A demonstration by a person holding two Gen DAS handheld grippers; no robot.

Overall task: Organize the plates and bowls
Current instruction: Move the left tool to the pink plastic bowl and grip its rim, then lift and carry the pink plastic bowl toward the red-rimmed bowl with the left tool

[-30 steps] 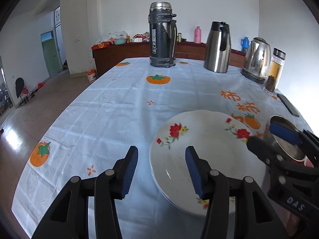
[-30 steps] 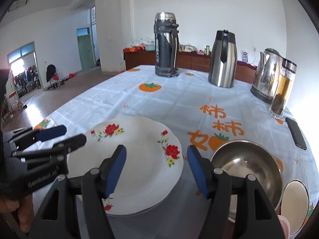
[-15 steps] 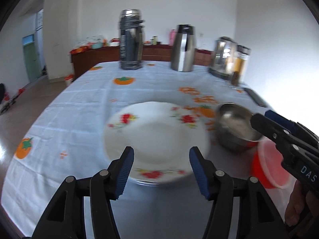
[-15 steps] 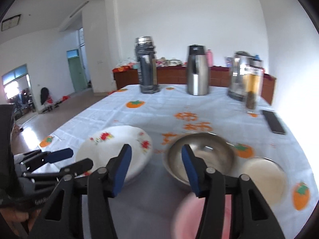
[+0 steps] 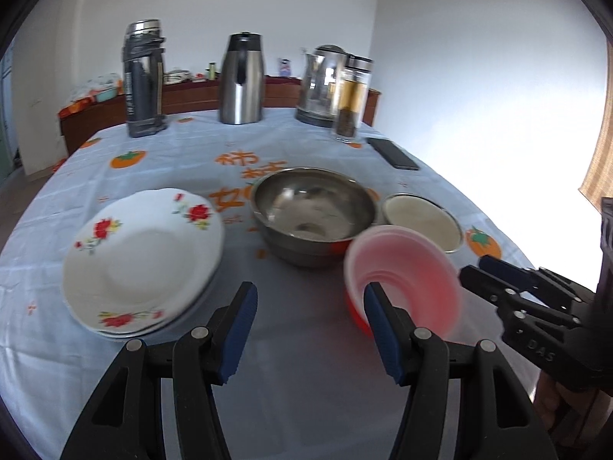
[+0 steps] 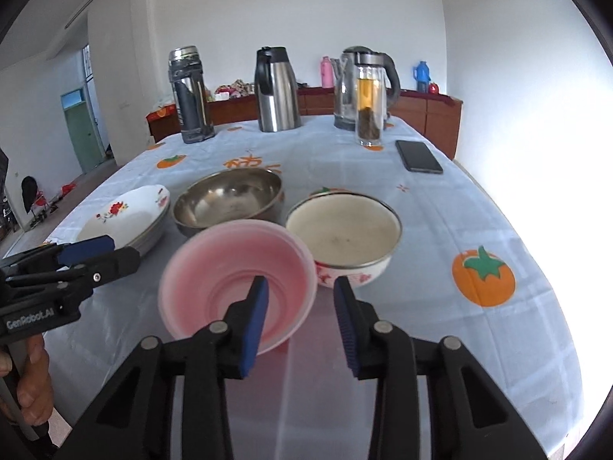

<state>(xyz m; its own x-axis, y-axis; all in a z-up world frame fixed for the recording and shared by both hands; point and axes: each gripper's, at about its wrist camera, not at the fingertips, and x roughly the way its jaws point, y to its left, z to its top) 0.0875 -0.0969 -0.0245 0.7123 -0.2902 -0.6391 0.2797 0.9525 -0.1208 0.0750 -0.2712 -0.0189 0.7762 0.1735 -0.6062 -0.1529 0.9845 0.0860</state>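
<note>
Left tool (image 5: 308, 329), marked "GenRobot.AI", spread, empty. Right tool (image 6: 300, 318), marked "DAS", closing astride pink bowl (image 6: 237, 283) rim, pads not yet pressing. Steel bowl (image 6: 230, 201) at 12 o'clock of it; plates (image 6: 126, 218) at 10; white bowl (image 6: 345, 234) at 2.

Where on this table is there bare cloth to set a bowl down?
Bare cloth lies between the phone and the enamel bowl, and along the right edge by the orange print. More lies behind the plates, toward the flasks. The steel bowl, pink bowl and enamel bowl sit crowded together.
</note>
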